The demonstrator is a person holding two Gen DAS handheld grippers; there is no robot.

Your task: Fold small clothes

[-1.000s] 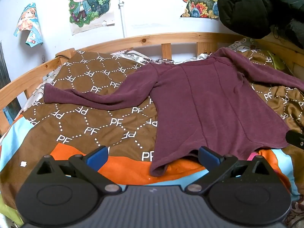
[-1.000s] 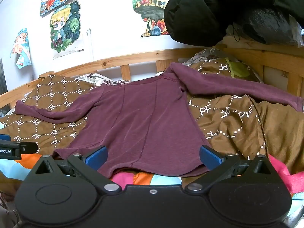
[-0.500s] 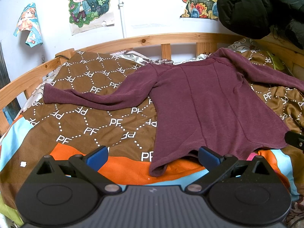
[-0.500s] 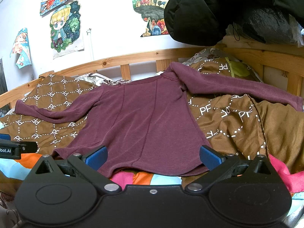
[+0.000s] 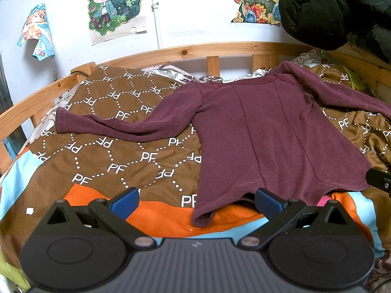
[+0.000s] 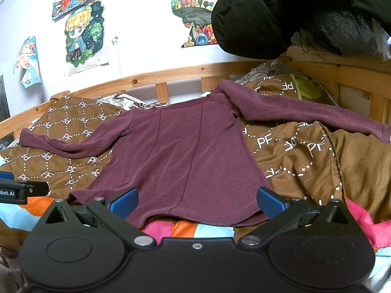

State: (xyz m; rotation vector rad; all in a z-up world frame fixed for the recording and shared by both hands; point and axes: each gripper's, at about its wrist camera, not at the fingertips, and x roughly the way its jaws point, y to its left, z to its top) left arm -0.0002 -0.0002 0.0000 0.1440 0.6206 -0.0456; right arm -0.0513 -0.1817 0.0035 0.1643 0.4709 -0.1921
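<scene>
Posters [image 5: 114,7] are pinned to a white wall behind a wooden bed rail [image 5: 195,50], and a brown quilt [image 5: 117,146] is spread across the bed. On it one maroon shirt [image 5: 264,131] is laid flat, hem toward the cameras, both sleeves stretched out sideways — likely smoothed so a fold can begin. At the hem's left corner the left gripper [image 5: 195,199] is held with jaws wide apart, nothing between them. At the hem's middle and right the right gripper [image 6: 196,199] is likewise spread and empty. One shirt, two sleeves, two grippers are counted — folding seems not yet begun.
</scene>
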